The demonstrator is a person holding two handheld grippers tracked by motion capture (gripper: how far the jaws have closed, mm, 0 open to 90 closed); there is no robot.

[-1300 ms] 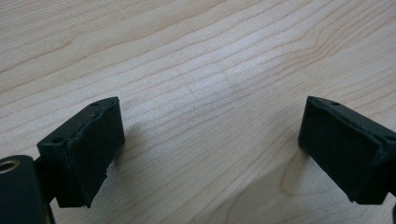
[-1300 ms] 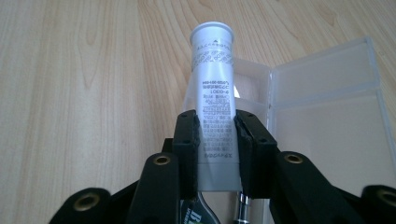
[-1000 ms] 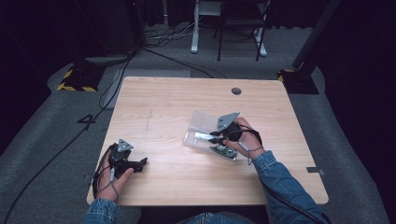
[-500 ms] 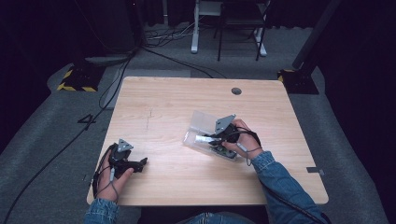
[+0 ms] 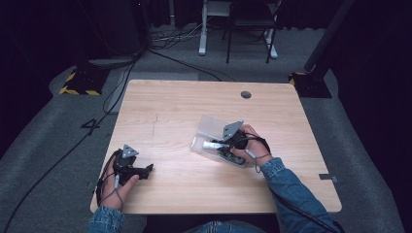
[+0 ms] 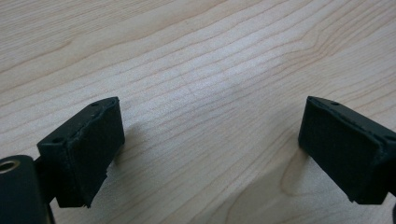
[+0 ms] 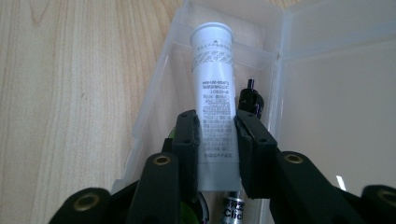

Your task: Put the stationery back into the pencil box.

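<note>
- The left gripper (image 5: 148, 168) lay low at the near left of the table (image 5: 180, 111), held in the person's left hand (image 5: 118, 180); its jaws stood wide apart with nothing between them, only bare wood grain showing in the left gripper view (image 6: 210, 140).
- The right gripper (image 7: 215, 135) was clenched on a white tube (image 7: 214, 88), its two black pads pressing the tube's printed sides about midway along its length.
- In the high view the right gripper (image 5: 210, 144) sat at the near right of the table's middle, held by the right hand (image 5: 248, 145) in a denim sleeve (image 5: 296, 194).
- The tube's round capped end pointed away from the gripper, over a clear plastic box (image 7: 154, 98) lying open on the table, its lid (image 7: 336, 93) folded out flat beside it.
- Inside the box, next to the tube, lay a dark pen-like item (image 7: 251, 99); another labelled item (image 7: 232, 209) showed under the jaws, too cut off to identify.
- The far half of the table was bare wood, with a small round grommet (image 5: 246, 94) near its far edge.
- Beyond the table, the floor (image 5: 58, 145) carried cables (image 5: 165, 53) and a stand's legs (image 5: 233, 29).
</note>
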